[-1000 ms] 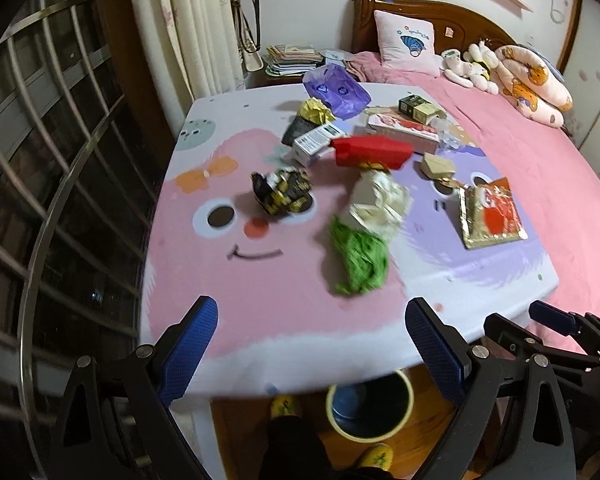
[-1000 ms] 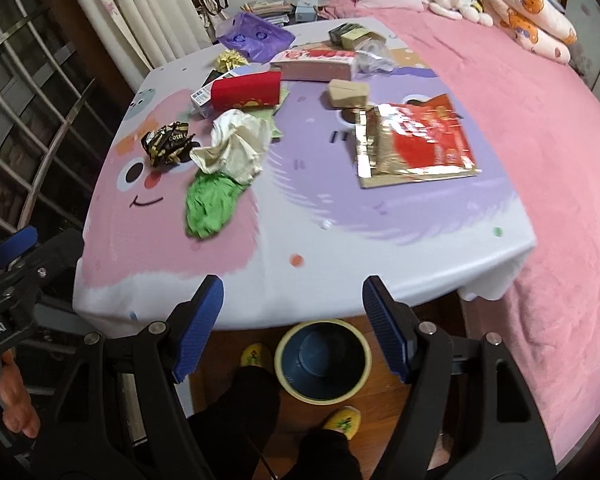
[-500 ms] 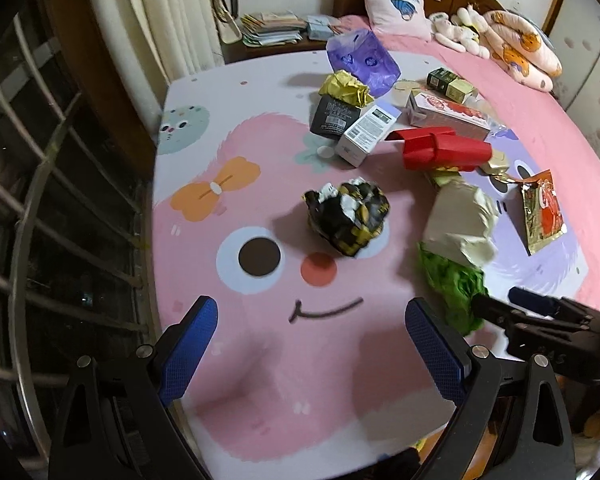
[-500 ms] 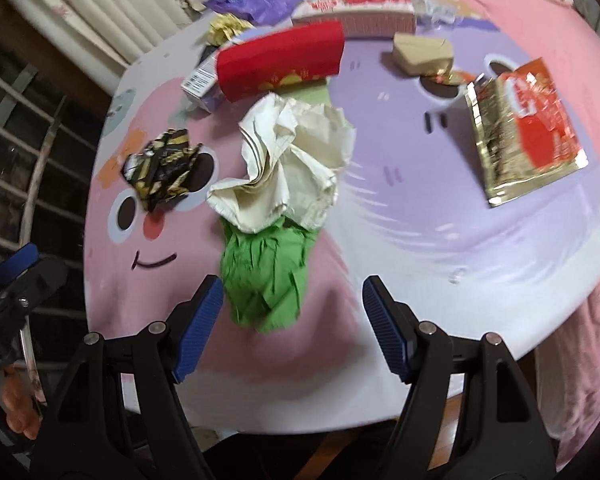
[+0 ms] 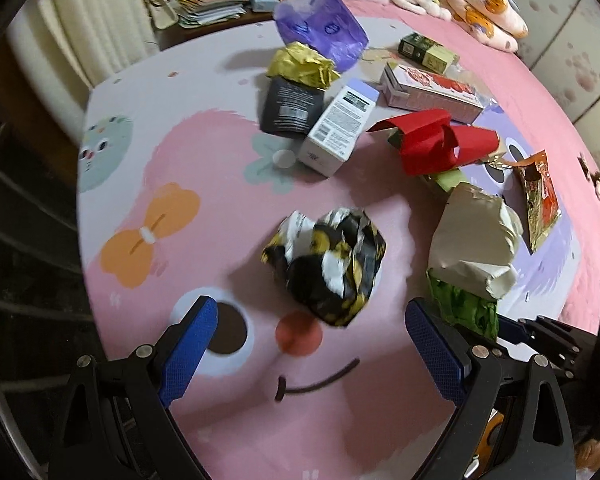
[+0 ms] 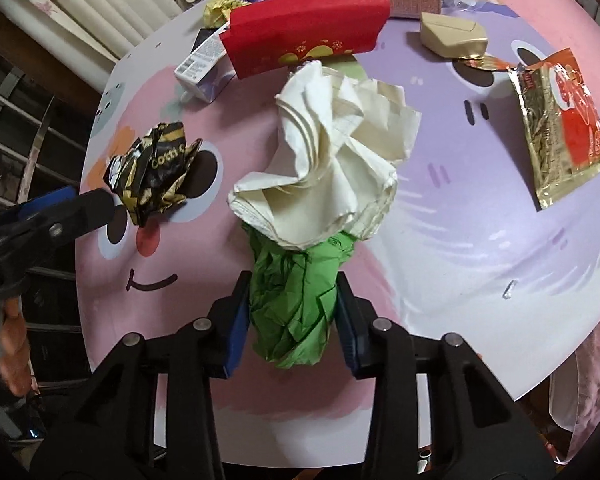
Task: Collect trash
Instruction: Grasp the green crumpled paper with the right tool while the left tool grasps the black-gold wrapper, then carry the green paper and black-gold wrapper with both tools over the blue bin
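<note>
A crumpled green wrapper [image 6: 296, 300] lies on the cartoon tablecloth [image 6: 440, 248], and my right gripper [image 6: 290, 316] is shut on it; a crumpled white paper [image 6: 332, 168] rests against its far end. A crumpled black-and-gold wrapper [image 5: 328, 260] lies just ahead of my open left gripper [image 5: 312, 356], between its blue fingers [image 5: 188, 344]. It also shows in the right wrist view [image 6: 152, 172], with the left gripper [image 6: 72, 208] touching it. The green wrapper [image 5: 464, 308] shows beside the left gripper's right finger.
More trash lies further back: a red paper box [image 5: 440, 144], a white carton [image 5: 340, 124], a black packet [image 5: 292, 108], gold foil [image 5: 300, 64], a purple bag [image 5: 320, 28], a red-and-gold snack bag [image 6: 560, 128]. A pink bed [image 5: 540, 92] lies to the right.
Both grippers moved forward over the table. The right gripper closed on the green wrapper. The left gripper came up to the black-and-gold wrapper and stayed open.
</note>
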